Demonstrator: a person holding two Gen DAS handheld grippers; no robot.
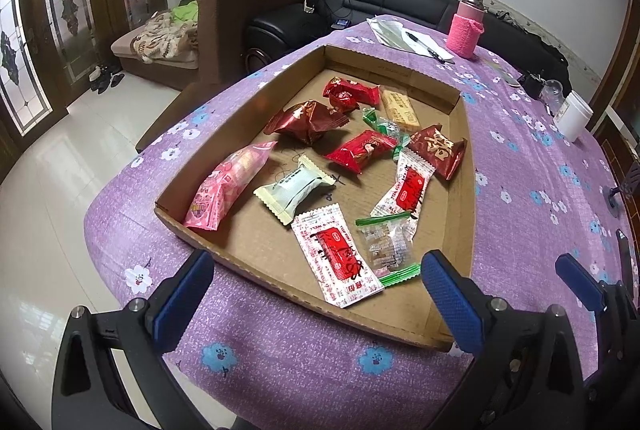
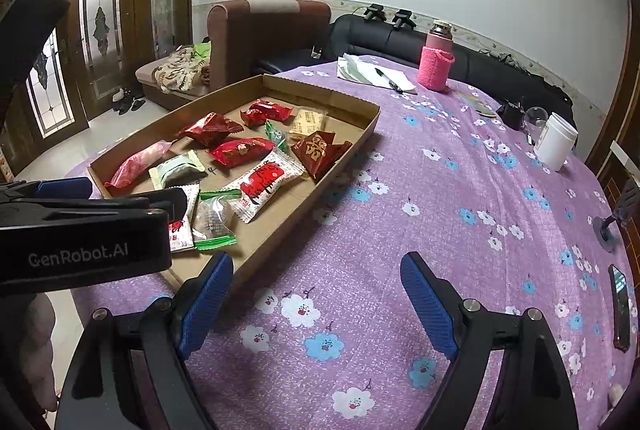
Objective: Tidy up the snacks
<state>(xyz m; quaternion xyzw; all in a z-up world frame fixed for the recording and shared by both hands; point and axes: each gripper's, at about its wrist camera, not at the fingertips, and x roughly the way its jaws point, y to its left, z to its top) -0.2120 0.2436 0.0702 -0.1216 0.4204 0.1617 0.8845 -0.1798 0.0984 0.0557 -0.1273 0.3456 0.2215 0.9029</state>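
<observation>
A shallow cardboard tray [image 1: 464,166] [image 2: 360,134] sits on the purple flowered tablecloth. It holds several wrapped snacks: a pink packet [image 1: 224,190], a pale green packet [image 1: 294,188], two white-and-red packets [image 1: 338,254] [image 1: 408,190], a clear candy with green ends [image 1: 390,244], dark red packets [image 1: 308,120] [image 1: 438,148], red packets [image 1: 350,92] [image 1: 366,148] and a tan biscuit [image 1: 400,106]. My left gripper [image 1: 316,278] is open and empty at the tray's near edge. My right gripper [image 2: 316,294] is open and empty over the cloth, right of the tray. The left gripper's body [image 2: 80,230] hides some snacks in the right wrist view.
A pink-sleeved bottle [image 1: 466,30] [image 2: 436,62], papers with a pen [image 1: 408,38], a white jar [image 1: 574,116] [image 2: 556,142] and a small black object [image 2: 512,114] stand at the back. A phone [image 2: 622,306] lies at the right edge. Sofas stand beyond the table.
</observation>
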